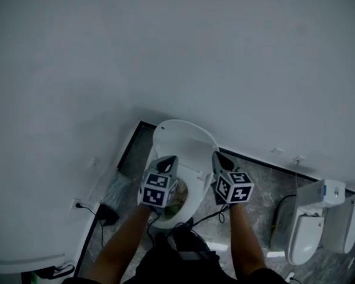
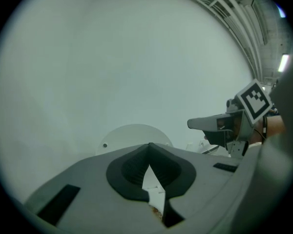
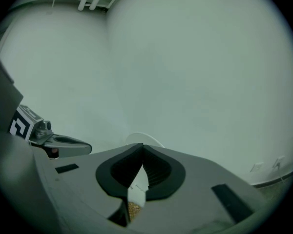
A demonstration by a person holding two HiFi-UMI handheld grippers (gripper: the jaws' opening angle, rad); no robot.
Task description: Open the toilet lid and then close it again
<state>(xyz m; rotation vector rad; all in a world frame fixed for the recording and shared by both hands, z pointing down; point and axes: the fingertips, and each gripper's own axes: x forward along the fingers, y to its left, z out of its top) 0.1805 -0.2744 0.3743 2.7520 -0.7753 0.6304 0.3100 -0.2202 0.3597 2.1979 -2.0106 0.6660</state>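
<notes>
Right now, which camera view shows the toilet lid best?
The head view: it shows nearly the whole toilet lid from above, raised upright behind the seat. The left gripper view shows only its rounded top; the right gripper view shows only a thin white edge.

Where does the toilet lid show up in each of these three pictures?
Head view: toilet lid, picture centre, against the white wall.
Left gripper view: white dome, lower centre, just above the jaws.
Right gripper view: small white arc, lower centre, above the jaws.
Shared landmark: that white wall behind it.
</notes>
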